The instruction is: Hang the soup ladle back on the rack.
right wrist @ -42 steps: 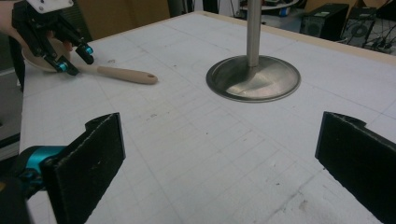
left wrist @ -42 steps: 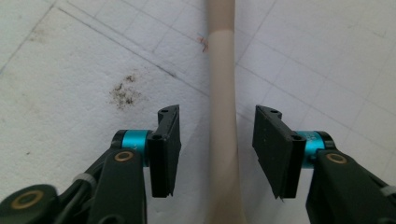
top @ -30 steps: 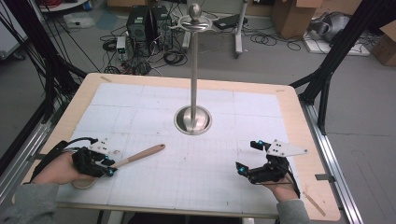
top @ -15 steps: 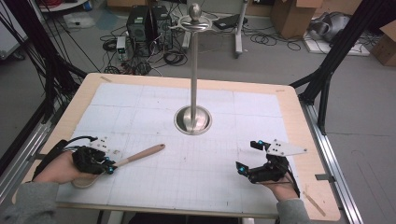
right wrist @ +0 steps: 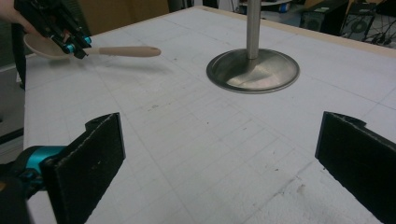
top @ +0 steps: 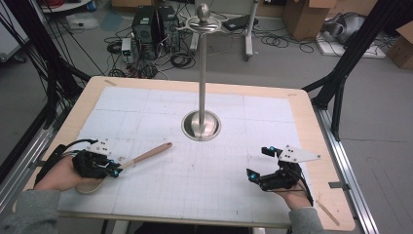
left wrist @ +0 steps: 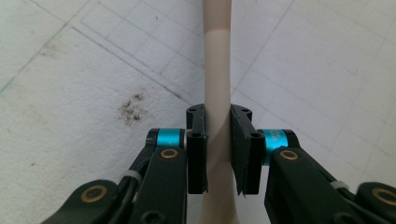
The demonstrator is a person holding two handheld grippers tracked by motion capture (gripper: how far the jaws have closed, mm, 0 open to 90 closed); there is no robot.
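Spoon: a pale wooden spoon (top: 144, 156) with a long round handle and a shallow oval bowl, lying at the near-left part of the table, handle end aimed toward the middle.
Spoon colour: two tones on the handle in the left gripper view — lighter near the jaws, a shade darker farther out.
Left gripper: the left gripper (left wrist: 218, 144) had its jaws closed narrow on the spoon's handle, pads pressed on both sides, near the bowl end.
Right gripper: the right gripper (right wrist: 219, 154) stood with jaws wide apart, nothing between them, over the near-right part of the table.
Stand: a metal stand (top: 201, 124) with a round dished base and a tall thin pole rose from the middle of the table, well apart from both grippers.
Surface: a white gridded mat (top: 195, 175) with a few dark smudges, laid on a light wooden table (top: 311, 122).
Room: grey floor beyond, with cables, computer cases (top: 151, 24) and cardboard boxes (top: 304, 14); black frame struts at both sides.
Hard to make out: the spoon's bowl was mostly hidden under the left gripper in the high view — whether it touched the mat could not be told.
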